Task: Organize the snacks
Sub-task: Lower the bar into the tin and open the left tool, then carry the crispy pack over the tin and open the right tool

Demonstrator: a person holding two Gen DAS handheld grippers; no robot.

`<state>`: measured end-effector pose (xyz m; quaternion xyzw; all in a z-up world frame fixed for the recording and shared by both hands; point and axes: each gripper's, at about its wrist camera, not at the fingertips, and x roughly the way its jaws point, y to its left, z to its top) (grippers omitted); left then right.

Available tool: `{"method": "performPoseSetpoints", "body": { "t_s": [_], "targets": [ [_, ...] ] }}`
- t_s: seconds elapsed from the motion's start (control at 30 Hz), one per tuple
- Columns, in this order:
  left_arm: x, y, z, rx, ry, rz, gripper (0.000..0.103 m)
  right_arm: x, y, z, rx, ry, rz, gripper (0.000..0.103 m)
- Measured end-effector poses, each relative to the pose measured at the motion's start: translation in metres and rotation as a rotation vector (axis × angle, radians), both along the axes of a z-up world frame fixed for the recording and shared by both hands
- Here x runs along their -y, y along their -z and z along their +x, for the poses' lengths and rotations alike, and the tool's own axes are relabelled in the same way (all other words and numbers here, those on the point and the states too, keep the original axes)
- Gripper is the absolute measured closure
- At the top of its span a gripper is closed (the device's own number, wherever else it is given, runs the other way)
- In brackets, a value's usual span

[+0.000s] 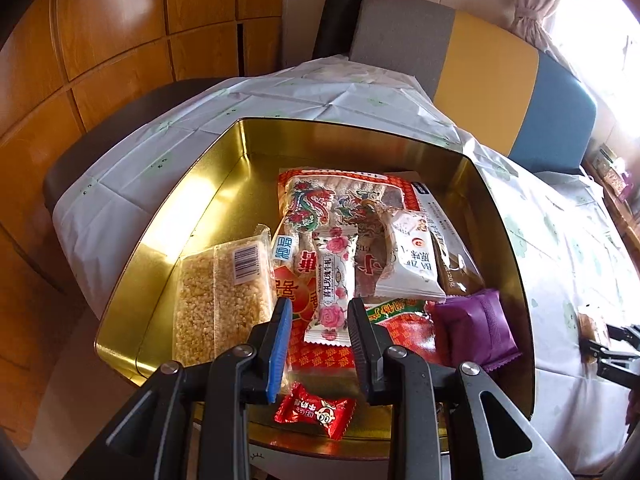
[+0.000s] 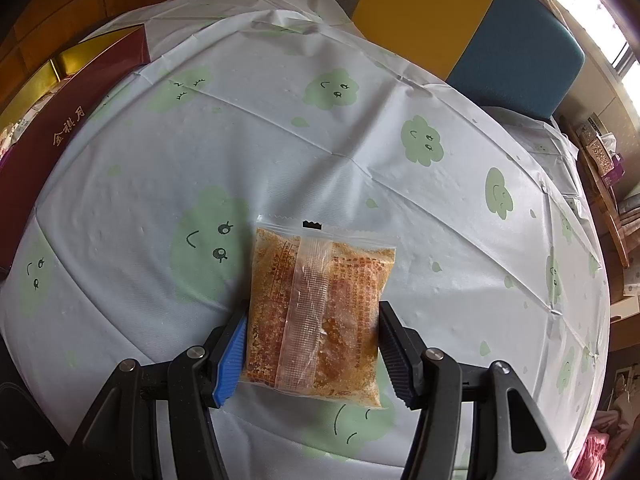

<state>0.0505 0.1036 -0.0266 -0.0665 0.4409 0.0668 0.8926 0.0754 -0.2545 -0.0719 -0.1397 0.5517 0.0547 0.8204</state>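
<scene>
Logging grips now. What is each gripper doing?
Left gripper: open, empty, over the gold tin.
Right gripper: shut on a clear snack packet.

A white tablecloth (image 2: 320, 152) printed with pale green smiling clouds covers the surface, while beyond its far edge stands a sofa (image 1: 492, 80) in grey, yellow and blue blocks, with wooden wall panels (image 1: 120, 40) past the left edge.

We see our left gripper (image 1: 320, 332) hanging open above the gold tin (image 1: 168, 216), the rose-print candy bar (image 1: 332, 280) beneath its gap, a red wrapped candy (image 1: 316, 414) at six o'clock.
</scene>
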Motion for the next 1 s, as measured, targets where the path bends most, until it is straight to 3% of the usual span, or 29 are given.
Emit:
{"method": "performPoseSetpoints", "body": {
  "t_s": [0.17,0.33,0.63,1.0],
  "targets": [
    [-0.002,-0.007,-0.003,0.007,-0.02,-0.002,0.073,0.003,0.0,0.002,-0.005,0.011,0.013,0.043],
    [0.0,-0.014,-0.007,0.026,-0.029,0.077,0.07,0.007,0.0,0.006,-0.014,0.019,0.021,0.043],
    [0.003,-0.019,-0.014,0.05,-0.007,0.085,0.07,-0.007,-0.004,0.011,-0.036,0.032,-0.034,0.043],
    [-0.002,-0.017,-0.016,0.045,-0.017,0.075,0.07,-0.069,-0.036,0.008,-0.002,-0.102,0.131,0.043]
  ]
}}
